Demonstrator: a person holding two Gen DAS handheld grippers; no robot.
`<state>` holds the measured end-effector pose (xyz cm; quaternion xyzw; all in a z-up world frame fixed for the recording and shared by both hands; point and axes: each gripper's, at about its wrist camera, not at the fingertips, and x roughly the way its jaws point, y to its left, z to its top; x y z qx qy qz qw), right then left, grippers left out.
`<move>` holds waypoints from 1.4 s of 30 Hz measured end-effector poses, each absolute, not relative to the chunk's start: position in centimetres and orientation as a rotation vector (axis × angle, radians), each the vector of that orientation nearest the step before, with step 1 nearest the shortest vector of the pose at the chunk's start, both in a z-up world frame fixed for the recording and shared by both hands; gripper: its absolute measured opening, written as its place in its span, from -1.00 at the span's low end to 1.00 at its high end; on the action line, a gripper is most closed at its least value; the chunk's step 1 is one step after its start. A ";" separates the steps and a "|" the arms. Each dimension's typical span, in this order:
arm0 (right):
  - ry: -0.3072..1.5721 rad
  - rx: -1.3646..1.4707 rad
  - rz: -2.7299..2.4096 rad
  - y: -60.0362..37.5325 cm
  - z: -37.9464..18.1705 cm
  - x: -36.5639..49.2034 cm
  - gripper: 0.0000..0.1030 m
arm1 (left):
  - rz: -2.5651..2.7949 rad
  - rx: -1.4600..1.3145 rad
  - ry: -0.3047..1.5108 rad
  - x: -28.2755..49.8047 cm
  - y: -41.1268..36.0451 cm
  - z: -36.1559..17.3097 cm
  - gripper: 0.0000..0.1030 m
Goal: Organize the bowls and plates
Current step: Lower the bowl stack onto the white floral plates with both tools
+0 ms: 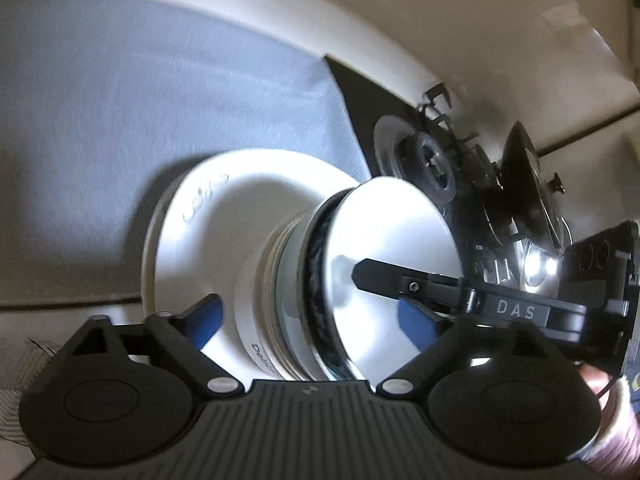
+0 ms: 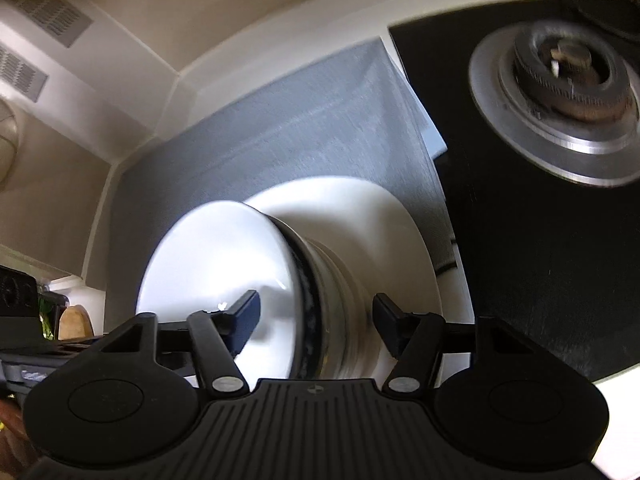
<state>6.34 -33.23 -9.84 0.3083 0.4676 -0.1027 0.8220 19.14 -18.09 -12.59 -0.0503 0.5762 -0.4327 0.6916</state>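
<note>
A white plate is sitting mid-frame on a grey-blue mat. The white bowl is showing a dark speckled band under its rim. The tongs are wearing blue pads. At upper right, a silver burner is gleaming on a black stove.
</note>
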 end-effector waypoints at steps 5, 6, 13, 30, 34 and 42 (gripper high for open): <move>0.873 0.630 -0.232 -33.7 -6.9 3.8 0.69 | -0.940 -0.097 1.133 18.9 -15.6 -9.7 1.00; 0.851 0.641 -0.241 -34.0 -6.5 3.0 0.72 | -0.923 -0.096 1.107 18.8 -15.1 -9.3 1.00; 0.859 0.681 -0.232 -34.8 -7.2 -1.5 0.75 | -0.789 -0.067 1.059 19.1 -12.0 -10.1 1.00; 0.943 0.720 -0.085 -31.8 -12.2 -2.8 0.62 | -0.819 -0.106 1.238 20.1 -10.8 -14.8 0.99; 0.948 0.759 -0.102 -31.9 -13.5 -2.5 0.35 | -0.847 -0.135 1.246 20.3 -10.5 -15.3 0.90; 0.934 0.875 -0.159 -32.8 -15.1 -3.3 -0.19 | -0.822 -0.123 1.349 20.8 -9.9 -16.6 0.36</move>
